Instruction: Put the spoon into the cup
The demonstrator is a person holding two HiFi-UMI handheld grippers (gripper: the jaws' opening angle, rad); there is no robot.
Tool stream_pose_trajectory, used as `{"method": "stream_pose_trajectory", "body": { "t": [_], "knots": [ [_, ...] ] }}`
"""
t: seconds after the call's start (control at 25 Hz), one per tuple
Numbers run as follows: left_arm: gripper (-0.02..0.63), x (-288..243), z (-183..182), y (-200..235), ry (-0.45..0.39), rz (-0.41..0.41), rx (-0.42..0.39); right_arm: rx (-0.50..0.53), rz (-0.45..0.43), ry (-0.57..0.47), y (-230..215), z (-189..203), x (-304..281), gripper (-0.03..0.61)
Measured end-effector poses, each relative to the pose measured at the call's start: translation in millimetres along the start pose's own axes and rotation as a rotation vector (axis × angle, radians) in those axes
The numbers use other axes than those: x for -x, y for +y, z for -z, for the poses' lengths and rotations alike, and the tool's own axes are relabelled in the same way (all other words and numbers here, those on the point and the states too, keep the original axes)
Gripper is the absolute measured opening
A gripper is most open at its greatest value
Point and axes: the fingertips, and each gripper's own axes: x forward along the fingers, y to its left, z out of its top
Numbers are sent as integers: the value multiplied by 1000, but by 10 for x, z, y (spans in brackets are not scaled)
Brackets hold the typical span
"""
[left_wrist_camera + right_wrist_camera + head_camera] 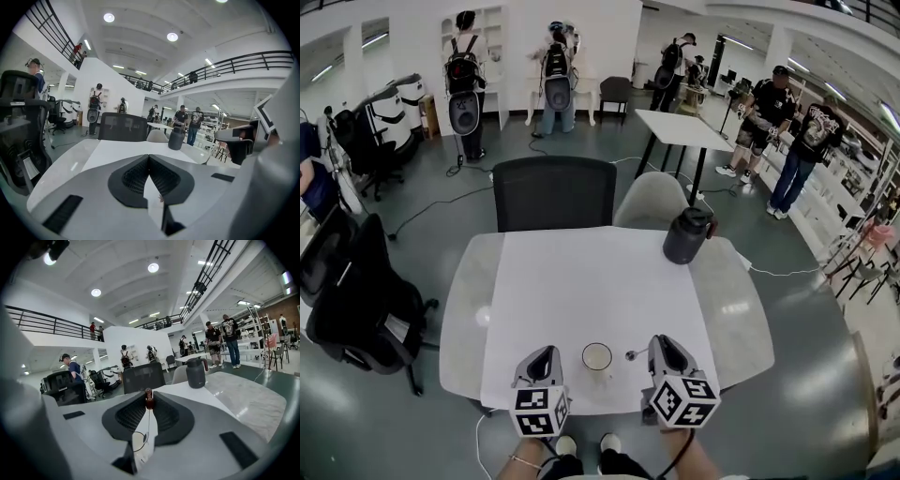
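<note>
Closure was complete on both tools. The right gripper had its jaws pinched on the spoon, whose small bowl stuck out toward 9 o'clock, just beside the cup and not yet over it. The left gripper had its jaws pressed together on nothing and sat at the cup's 9 o'clock.

The cup stood upright on the white mat, close to the near edge of the table at 6 o'clock. To do the drop well, the spoon probably needed raising above the rim, carrying over the mouth and tipping bowl-down before the jaws let go. A sideways knock against the rim risked pushing the cup toward that near edge.

Open room lay toward 12 o'clock across the mat, with the black jug well apart at 1 o'clock.
</note>
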Motion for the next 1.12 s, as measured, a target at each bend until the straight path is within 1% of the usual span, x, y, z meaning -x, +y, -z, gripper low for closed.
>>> {"method": "stream_pose_trajectory", "body": {
  "t": [0.2, 0.52, 1.12],
  "knots": [
    [18, 65, 96, 55, 18, -32, 18, 3, -40, 26, 102, 62, -107, 66],
    [18, 153, 329, 166, 51, -69, 58, -4, -100, 74, 275, 307, -296, 66],
    [18, 81, 809, 387, 144, -112, 112, -3, -132, 175, 399, 863, -557, 66]
  ]
}}
